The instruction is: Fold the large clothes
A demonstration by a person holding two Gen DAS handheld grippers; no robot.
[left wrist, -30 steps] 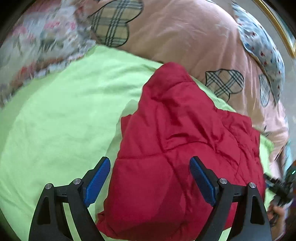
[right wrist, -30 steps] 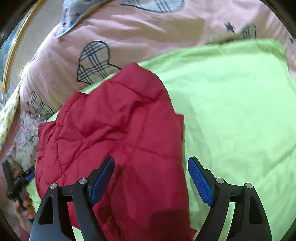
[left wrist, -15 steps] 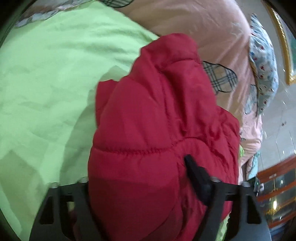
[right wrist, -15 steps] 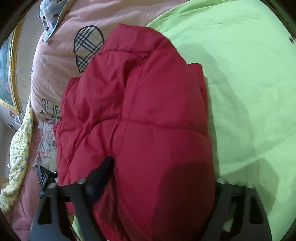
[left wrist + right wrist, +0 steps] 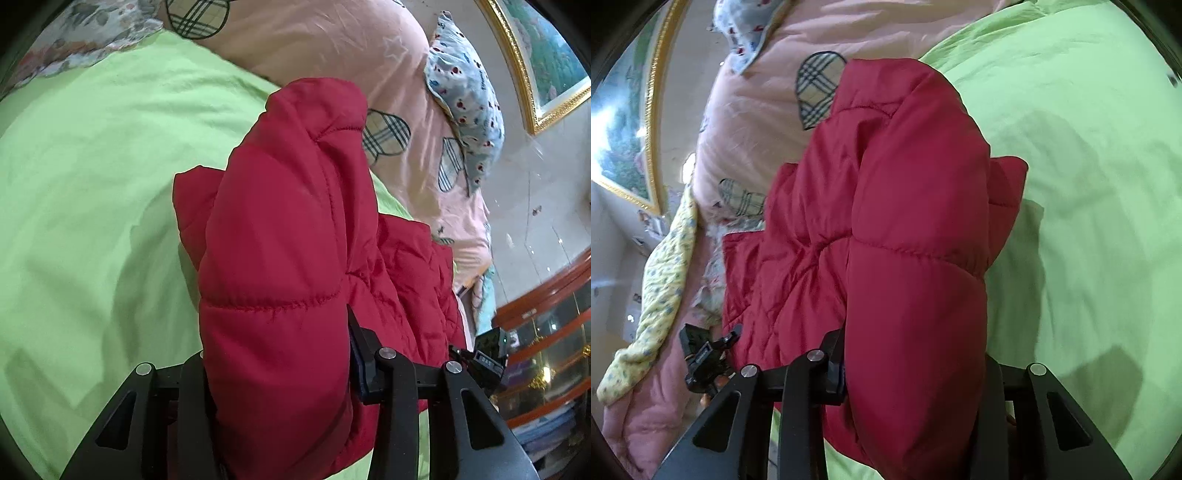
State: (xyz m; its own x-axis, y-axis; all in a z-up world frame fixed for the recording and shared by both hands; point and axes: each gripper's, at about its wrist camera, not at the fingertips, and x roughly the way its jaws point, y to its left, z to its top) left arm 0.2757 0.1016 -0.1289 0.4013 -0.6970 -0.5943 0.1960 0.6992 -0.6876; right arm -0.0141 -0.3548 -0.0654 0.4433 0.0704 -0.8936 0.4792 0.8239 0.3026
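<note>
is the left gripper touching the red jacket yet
Touching. In the left wrist view the red jacket bulges between the left gripper, whose jaws are closing, and its padding is pinched in against both.

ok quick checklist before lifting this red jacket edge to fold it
1. Padded red quilted jacket between the left gripper jaws: ok, jaws closing on a thick fold.
2. Jacket between the right gripper jaws: ok, jaws closing.
3. Light green bedsheet not pinched along with it: cannot tell, hidden under the fabric.
4. Both grips on the same near edge: ok.
5. Landing space: ok, bare sheet beside the jacket; pink quilt with plaid hearts lies beyond.
</note>
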